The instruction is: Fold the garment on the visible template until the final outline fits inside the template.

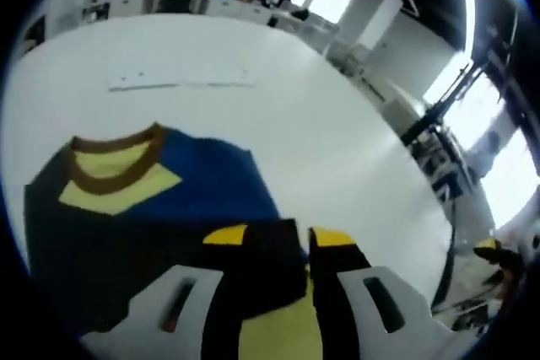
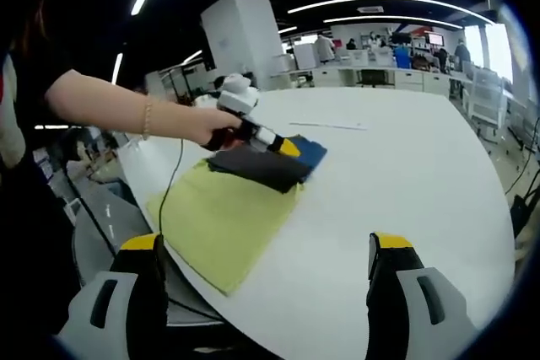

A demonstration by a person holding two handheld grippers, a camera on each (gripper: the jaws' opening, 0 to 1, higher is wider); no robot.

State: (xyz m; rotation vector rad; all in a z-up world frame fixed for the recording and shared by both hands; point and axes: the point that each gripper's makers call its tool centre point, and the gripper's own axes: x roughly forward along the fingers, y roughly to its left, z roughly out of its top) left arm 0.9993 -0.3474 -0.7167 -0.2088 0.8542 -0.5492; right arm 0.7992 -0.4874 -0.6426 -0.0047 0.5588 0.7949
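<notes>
The garment [image 1: 194, 183] is blue and dark, with a brown collar and a pale yellow patch, and lies on the white table. A dark fold of it stands between the jaws of my left gripper [image 1: 278, 238], which is shut on it. Under it shows the yellow-green template [image 1: 283, 326]. In the right gripper view, the garment [image 2: 261, 166] lies folded on the far end of the template [image 2: 219, 225], with my left gripper [image 2: 283, 147] at its near edge, held by a hand. My right gripper [image 2: 266, 246] hangs open and holds nothing, above the template's near corner.
The white table [image 2: 405, 174] runs far to the right, with a thin pale strip [image 2: 329, 126] lying on it beyond the garment. The person's arm [image 2: 126, 111] reaches in from the left. A cable [image 2: 169, 191] hangs over the table's near-left edge. Desks stand far behind.
</notes>
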